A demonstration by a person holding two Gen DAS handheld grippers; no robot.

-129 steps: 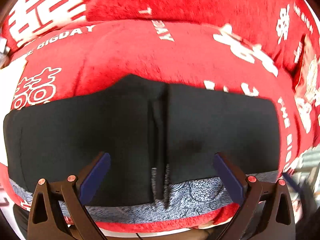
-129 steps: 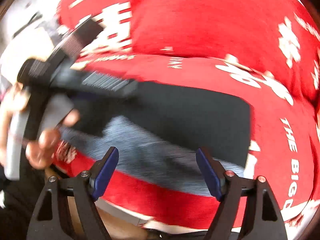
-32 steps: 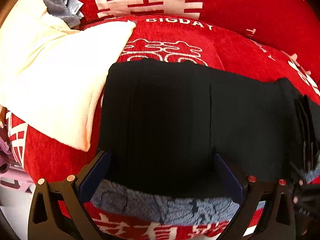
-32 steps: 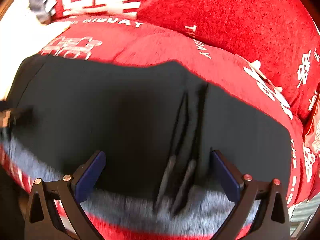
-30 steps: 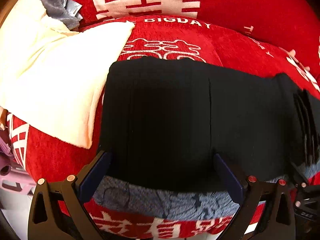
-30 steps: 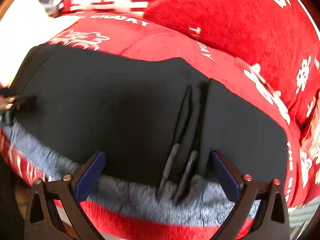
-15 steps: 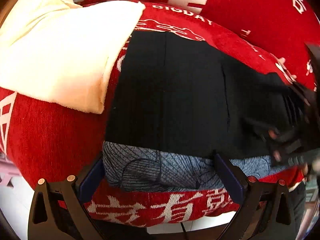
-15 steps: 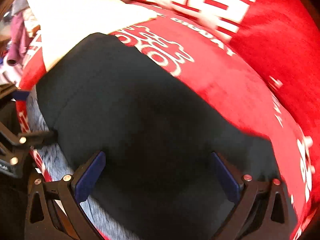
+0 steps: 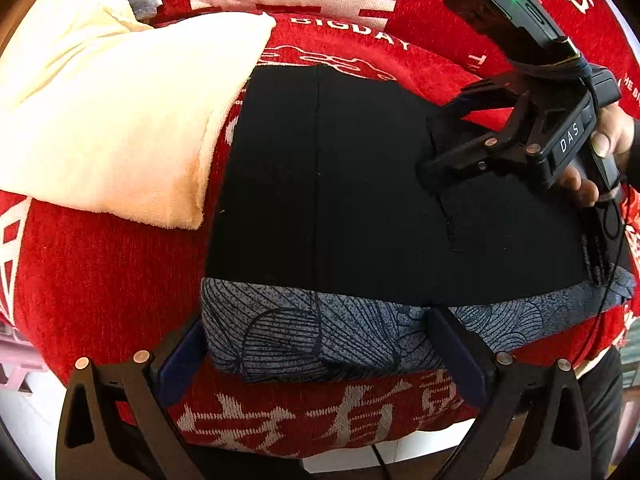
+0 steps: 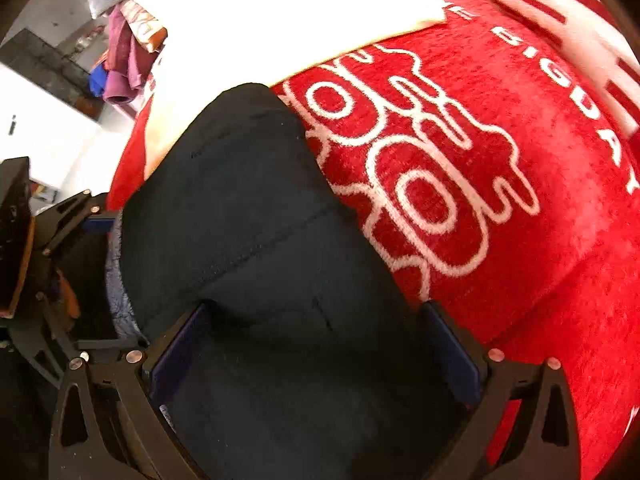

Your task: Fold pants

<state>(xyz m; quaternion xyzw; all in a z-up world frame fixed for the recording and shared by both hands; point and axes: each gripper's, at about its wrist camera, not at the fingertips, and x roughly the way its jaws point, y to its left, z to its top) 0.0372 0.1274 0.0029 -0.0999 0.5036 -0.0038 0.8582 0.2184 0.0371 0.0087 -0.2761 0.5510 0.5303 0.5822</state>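
On the red cushion (image 9: 100,280), seen from the left wrist cam, the black pants (image 9: 340,200) are lying flat and filling the middle of the view, with a grey patterned lining (image 9: 340,332) peeking out along their 6 o'clock edge. The left gripper (image 9: 320,356) is sitting wide open at 6 o'clock, its blue pads straddling that lining edge and gripping nothing. Over at 2 o'clock the right gripper (image 9: 448,140) is coming in sideways, a hand (image 9: 600,160) wrapped round its handle and its fingers resting on the pants. A cream towel (image 9: 112,120) is lying at 10 o'clock, just beside the pants.

Switching to the right wrist cam, the right gripper (image 10: 316,356) is also spread wide at 6 o'clock, hovering right over the pants (image 10: 260,240) with fabric between the pads, not clamped. The pants are running from 6 up toward 11 o'clock across the cushion (image 10: 520,200). The left gripper (image 10: 80,220) is showing at 9 o'clock at the pants' edge, and the towel (image 10: 300,8) is glaring white at 12.
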